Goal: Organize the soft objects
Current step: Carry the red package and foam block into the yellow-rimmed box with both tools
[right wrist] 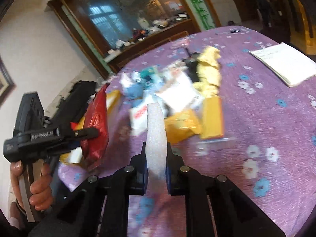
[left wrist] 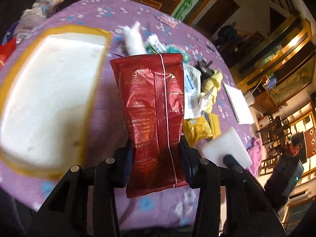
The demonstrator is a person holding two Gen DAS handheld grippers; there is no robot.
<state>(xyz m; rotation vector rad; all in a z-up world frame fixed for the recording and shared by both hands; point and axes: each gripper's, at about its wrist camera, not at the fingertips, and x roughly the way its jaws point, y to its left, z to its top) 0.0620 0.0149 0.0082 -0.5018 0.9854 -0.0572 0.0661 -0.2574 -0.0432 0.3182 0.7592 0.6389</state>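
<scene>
A dark red foil packet (left wrist: 152, 102) stands up between the fingers of my left gripper (left wrist: 156, 144), which is shut on its lower part. The right wrist view shows the same packet (right wrist: 96, 122) at the left, with a person's hand (right wrist: 39, 189) holding the left gripper. My right gripper (right wrist: 156, 148) is shut on a thin white foam slab (right wrist: 156, 130), held edge-on above the purple flowered tablecloth (right wrist: 256, 128). The left wrist view shows this slab (left wrist: 227, 146) face-on at the right. A pile of soft things lies beyond both: a yellow cloth (right wrist: 209, 71), a yellow packet (right wrist: 181, 126), white packets and something teal.
A large white foam tray with a yellow rim (left wrist: 49, 90) lies on the table to the left of the red packet. A white notebook (right wrist: 284, 63) lies at the far right. Plastic bags (left wrist: 35, 9) sit at the table's far left edge. A cabinet stands behind.
</scene>
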